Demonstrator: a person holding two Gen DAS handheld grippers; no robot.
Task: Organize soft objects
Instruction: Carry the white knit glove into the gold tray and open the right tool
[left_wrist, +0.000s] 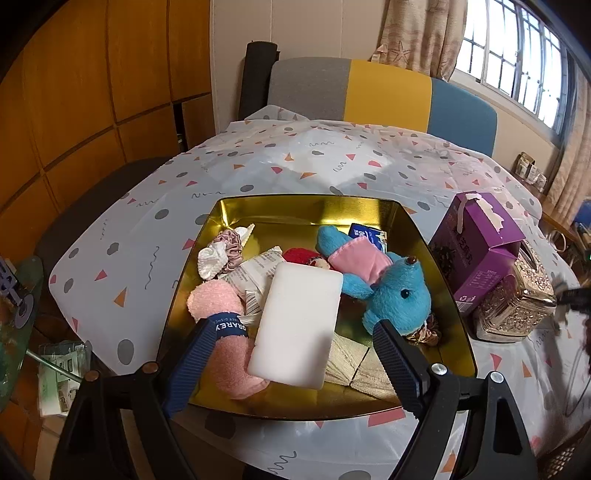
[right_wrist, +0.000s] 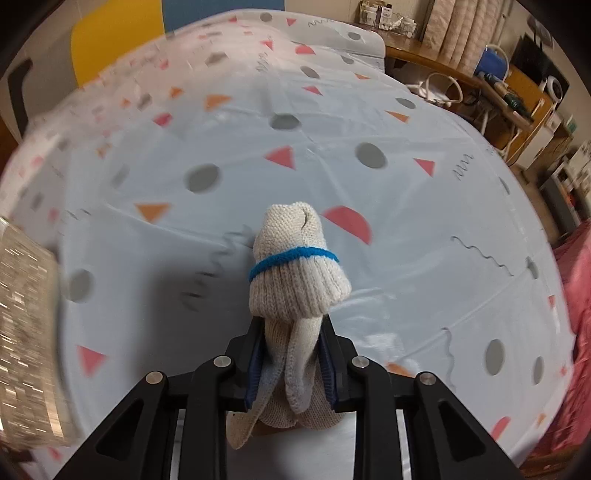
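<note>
In the left wrist view a gold tin tray (left_wrist: 306, 206) holds several soft things: a white sponge block (left_wrist: 299, 328), a pink plush (left_wrist: 221, 332), a blue plush toy with a pink shirt (left_wrist: 391, 291), scrunchies (left_wrist: 221, 251) and folded cloths (left_wrist: 354, 362). My left gripper (left_wrist: 295, 350) is open above the tray's near side, its fingers on either side of the sponge, not touching it. In the right wrist view my right gripper (right_wrist: 291, 354) is shut on a beige knitted glove (right_wrist: 295, 266) with a blue band, held above the patterned tablecloth (right_wrist: 369, 122).
A purple carton (left_wrist: 476, 251) and an ornate gold tissue box (left_wrist: 517, 302) stand right of the tray; the box also shows blurred at the left edge of the right wrist view (right_wrist: 26, 332). A chair with a grey, yellow and blue back (left_wrist: 388, 92) stands behind the table.
</note>
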